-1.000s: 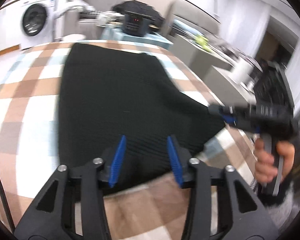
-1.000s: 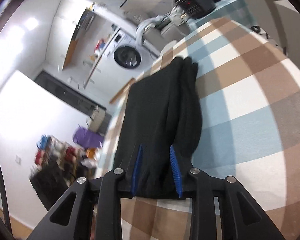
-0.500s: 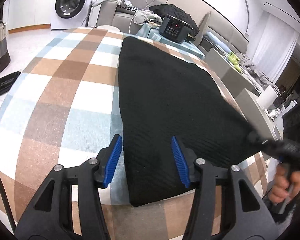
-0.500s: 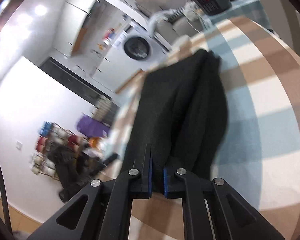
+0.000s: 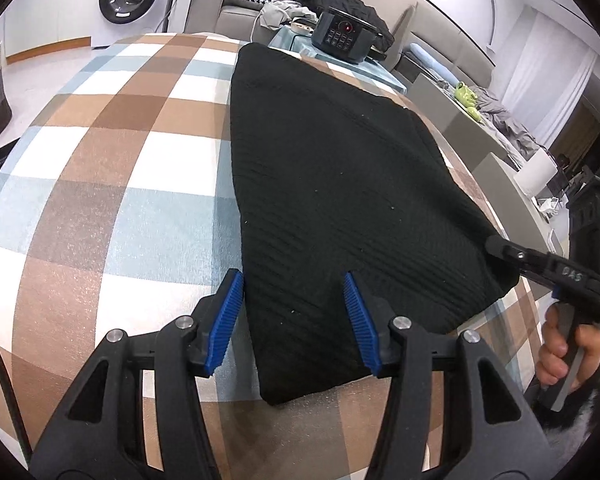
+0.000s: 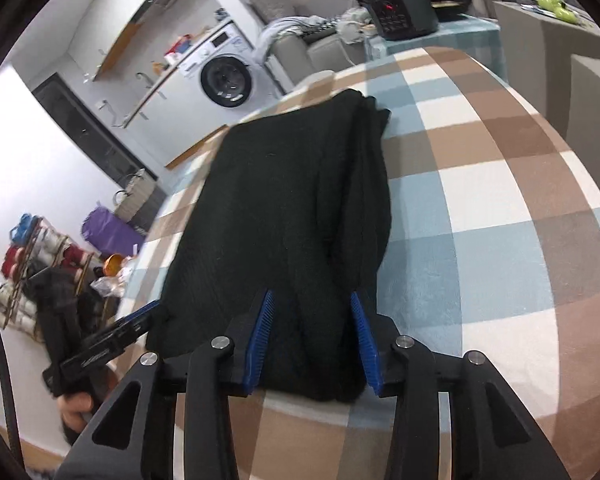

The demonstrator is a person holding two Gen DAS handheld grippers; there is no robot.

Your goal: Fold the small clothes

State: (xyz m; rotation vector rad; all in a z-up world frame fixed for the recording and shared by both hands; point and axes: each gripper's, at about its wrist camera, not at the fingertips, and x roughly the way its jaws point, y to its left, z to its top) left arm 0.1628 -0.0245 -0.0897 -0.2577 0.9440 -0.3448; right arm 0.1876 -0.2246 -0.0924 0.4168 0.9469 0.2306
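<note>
Item: black knit, lying flat and lengthwise on the checked cloth, near edge at both grippers. Left gripper: jaws apart, straddling the near left corner, not pinching. Right gripper: jaws just reopened, knit between the pads, released. Advice: take both near corners level before lifting, so the fold lands square. Right view alone shows the bunched right edge; left view shows the right hand.
</note>
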